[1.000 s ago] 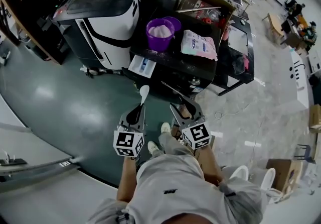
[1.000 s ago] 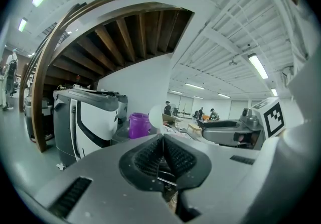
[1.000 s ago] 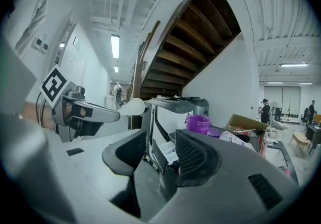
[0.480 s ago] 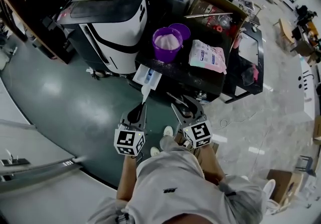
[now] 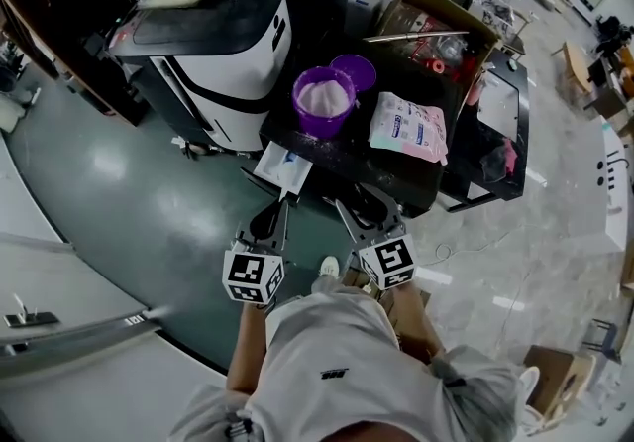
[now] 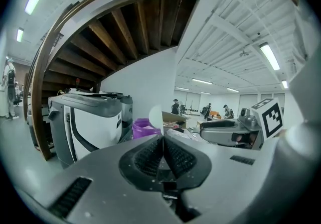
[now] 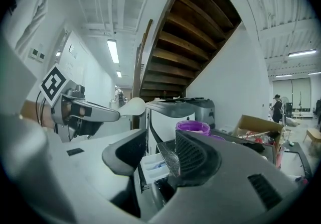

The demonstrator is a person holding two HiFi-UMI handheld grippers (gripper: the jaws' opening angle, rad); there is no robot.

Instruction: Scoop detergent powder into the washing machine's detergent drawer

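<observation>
no brand or wording can be read. the bag (image 5: 408, 128) carries blue print too small to make out, and each hand-held gripper's cube shows only black-and-white square markers.

the left hand-held gripper (image 5: 275, 219) is clamped shut on the handle of a white spoon (image 7: 131, 106). the spoon's long axis runs straight on from the jaws. its bowl end is away from the person, points toward the drawer (image 5: 282, 165) and lies near the drawer's front end. whether the bowl holds powder cannot be told.

the right hand-held gripper (image 5: 359, 207) is just right of the drawer's front end, jaws apart with nothing between them.

the drawer stands pulled open from the edge of the dark worktop (image 5: 347, 158). beyond the drawer, on the worktop, stands a purple tub (image 5: 323, 98) of white powder with a purple lid (image 5: 354, 71) just behind it. the bag lies beyond the drawer to the right. a white and black machine (image 5: 213, 34) stands beyond the drawer to the left.
</observation>
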